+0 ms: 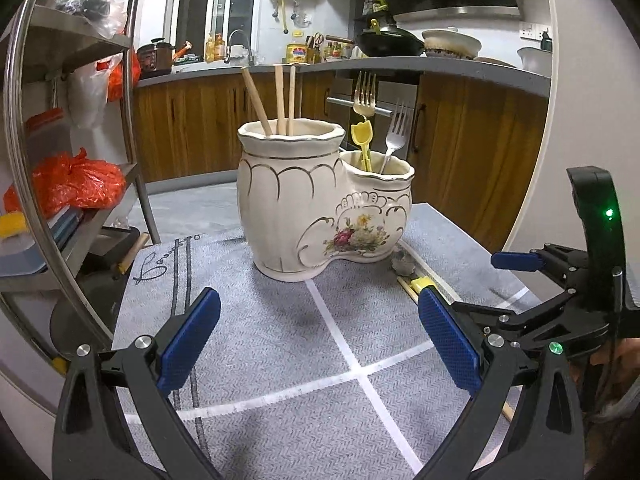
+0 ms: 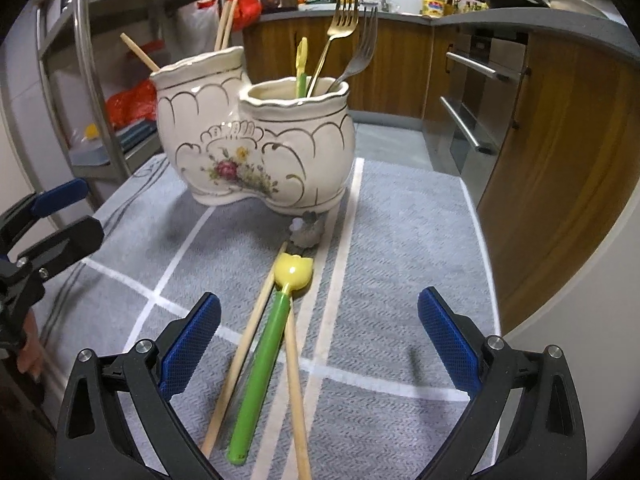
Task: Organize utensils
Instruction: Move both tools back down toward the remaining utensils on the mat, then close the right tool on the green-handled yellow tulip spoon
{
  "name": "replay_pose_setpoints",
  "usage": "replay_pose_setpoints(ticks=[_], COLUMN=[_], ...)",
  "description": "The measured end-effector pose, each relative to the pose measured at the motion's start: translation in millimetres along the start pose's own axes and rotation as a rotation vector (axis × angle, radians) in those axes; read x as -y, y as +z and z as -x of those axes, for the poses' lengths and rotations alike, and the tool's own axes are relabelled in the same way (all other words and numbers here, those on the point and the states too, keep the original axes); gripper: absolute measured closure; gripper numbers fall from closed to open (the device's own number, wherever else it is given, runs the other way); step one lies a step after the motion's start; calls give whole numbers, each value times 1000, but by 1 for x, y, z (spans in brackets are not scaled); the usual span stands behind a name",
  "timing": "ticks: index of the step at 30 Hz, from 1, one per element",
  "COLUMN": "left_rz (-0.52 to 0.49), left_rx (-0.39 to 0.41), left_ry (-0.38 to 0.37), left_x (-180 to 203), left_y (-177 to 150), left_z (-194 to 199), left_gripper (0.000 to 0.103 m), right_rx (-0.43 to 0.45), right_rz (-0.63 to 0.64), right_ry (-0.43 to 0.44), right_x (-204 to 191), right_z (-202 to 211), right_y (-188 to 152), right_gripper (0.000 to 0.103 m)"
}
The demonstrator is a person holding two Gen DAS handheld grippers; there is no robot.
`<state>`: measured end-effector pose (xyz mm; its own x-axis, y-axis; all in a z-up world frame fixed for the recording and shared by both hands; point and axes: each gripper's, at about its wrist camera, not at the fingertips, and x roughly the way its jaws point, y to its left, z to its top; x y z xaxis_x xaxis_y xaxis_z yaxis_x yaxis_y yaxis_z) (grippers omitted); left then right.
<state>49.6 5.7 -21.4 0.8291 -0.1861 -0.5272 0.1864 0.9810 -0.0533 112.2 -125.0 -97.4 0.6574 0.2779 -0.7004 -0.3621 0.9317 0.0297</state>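
Left gripper [image 1: 320, 344] jaws spread wide, empty; right gripper [image 2: 320, 346] likewise, low, level.

holder [image 2: 256, 148]: glossy ceramic | mat [image 2: 400, 240]: woven cloth | chopsticks [image 2: 240, 356]: wood

Forks [image 2: 352, 24] in holder's [image 2: 256, 136] smaller compartment

Cream two-cup holder [image 2: 256, 136] w/ flower print stands upright at far end of mat. Taller cup: three chopsticks [image 1: 280, 100]. Shorter cup: gold fork [image 2: 340, 28], silver fork [image 2: 360, 52], yellow-green spoon [image 2: 301, 68]. Near side, flat on mat: green-handled yellow spoon [image 2: 264, 360] between two loose chopsticks [image 2: 240, 360], pointing to holder.
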Motion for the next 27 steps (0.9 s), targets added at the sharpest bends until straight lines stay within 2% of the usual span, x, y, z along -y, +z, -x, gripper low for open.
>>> replay_pose_setpoints(ticks=[4,5,6,8,11,16,27], left_rz=[6,7,7,9,8,10,8], left_rx=[-4,-3,-2,0,1,1,-9], left_ry=[2,3,3,6,10,8,17], left_x=[0,0,-1,0,0,0,1], left_y=[0,0,1,1,0,0,0], left_z=[-1,-1,-2,-1,-1,-1,-2], left_gripper=[6,6,6,6,6,6,6], right_rx=[-16,-15,-16,-34,-57,-76,-89], right_rz=[8,10,10,8,15,35,-26], right_ry=[10,16,19,25,58,74,147], right_x=[-1,-2,-2,-3,-6,-13,-4], right_z=[-3,-2,-3,-5,-9,-12,-14], right_y=[0,1,0,0,-2,-2,-2], right_gripper=[8,12,16,38,53,73,92])
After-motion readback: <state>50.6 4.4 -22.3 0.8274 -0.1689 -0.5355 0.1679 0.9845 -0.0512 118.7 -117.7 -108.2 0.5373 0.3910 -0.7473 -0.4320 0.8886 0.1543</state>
